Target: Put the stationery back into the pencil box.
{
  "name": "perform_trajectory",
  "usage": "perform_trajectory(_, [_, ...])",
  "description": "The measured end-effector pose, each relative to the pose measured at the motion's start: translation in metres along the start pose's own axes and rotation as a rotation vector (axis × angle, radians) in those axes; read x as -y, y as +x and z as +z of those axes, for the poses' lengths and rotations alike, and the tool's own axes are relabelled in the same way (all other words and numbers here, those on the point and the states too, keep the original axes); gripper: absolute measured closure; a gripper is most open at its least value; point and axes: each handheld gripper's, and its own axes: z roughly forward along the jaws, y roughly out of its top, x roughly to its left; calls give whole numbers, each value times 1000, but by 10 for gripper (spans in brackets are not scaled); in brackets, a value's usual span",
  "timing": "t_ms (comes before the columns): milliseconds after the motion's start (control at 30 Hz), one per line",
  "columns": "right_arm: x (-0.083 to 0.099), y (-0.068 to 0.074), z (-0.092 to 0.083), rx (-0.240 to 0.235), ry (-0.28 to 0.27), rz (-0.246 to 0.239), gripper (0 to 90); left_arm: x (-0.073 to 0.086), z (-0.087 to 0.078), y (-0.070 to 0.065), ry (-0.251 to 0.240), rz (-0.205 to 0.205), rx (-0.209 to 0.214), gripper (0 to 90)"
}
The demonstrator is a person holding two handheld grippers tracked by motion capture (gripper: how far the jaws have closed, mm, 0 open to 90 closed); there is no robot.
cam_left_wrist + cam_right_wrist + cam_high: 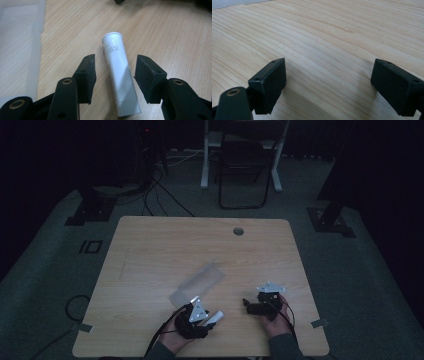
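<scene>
White tube (119,75) lies flat on the desk (162,32). Left gripper (115,77) straddles it, spread wide, not touching. Right gripper (329,85) is spread over bare wood.

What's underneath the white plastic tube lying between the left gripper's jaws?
The white plastic tube lies flat on the light wooden table, flanked by the open left gripper; the wood directly beneath it is covered.

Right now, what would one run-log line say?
left gripper: open, astride white tube lying on table | right gripper: open, nothing between | clear bag: flat beside
</scene>
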Motion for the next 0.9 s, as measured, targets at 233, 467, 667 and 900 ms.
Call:
perform_trajectory(233, [0, 0, 0, 0, 0, 0, 128, 4, 4, -4, 21, 8, 2, 531])
perform_trajectory(467, [0, 0, 0, 0, 0, 1, 128, 5, 5, -5, 32, 13, -5, 573])
perform_trajectory(667, [0, 0, 0, 0, 0, 1, 128, 7, 6, -6, 38, 19, -12, 626])
perform_trajectory(900, [0, 0, 0, -1, 0, 1, 128, 8, 6, -6, 48, 17, -17, 667])
